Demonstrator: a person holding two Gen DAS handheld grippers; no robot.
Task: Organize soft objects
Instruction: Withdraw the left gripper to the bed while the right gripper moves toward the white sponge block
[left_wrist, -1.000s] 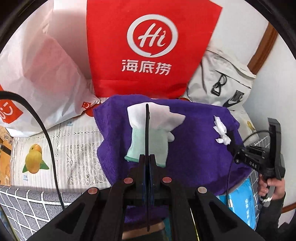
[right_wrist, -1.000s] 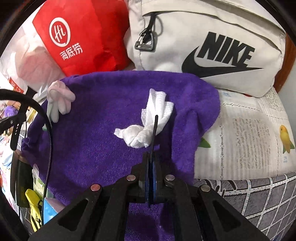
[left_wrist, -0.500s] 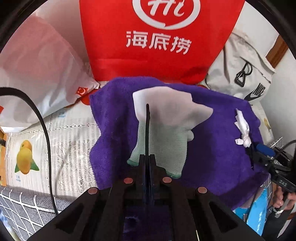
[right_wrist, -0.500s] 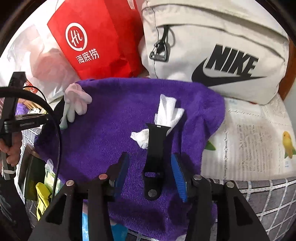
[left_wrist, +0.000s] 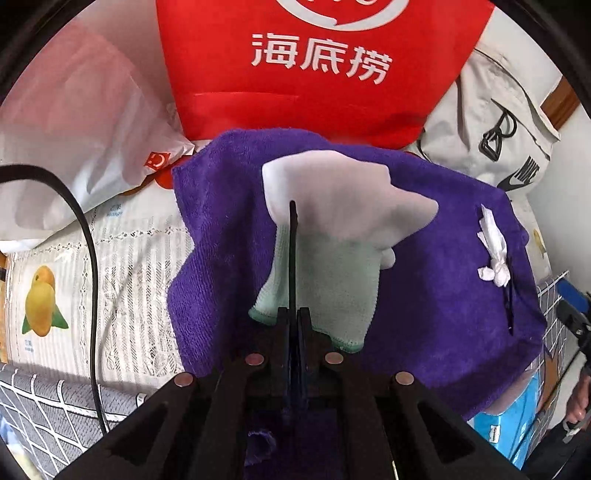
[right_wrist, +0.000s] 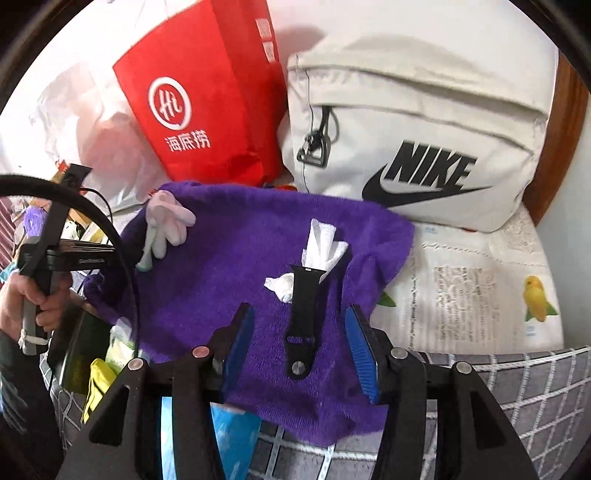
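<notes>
A purple towel lies spread on the surface. My left gripper is shut on a thin black strap that stands edge-on over a white and mint glove. The glove lies on the towel, also in the right wrist view. My right gripper is open; a black watch strap lies flat on the towel between its blue pads. A crumpled white tissue lies just beyond that strap.
A red paper bag, a white plastic bag and a beige Nike bag stand behind the towel. Fruit-print paper covers the right side. A blue packet sits under the towel's front edge.
My right gripper has opened and let the black watch strap drop onto the towel, then pulled back. My left gripper has moved closer over the glove, still shut.
</notes>
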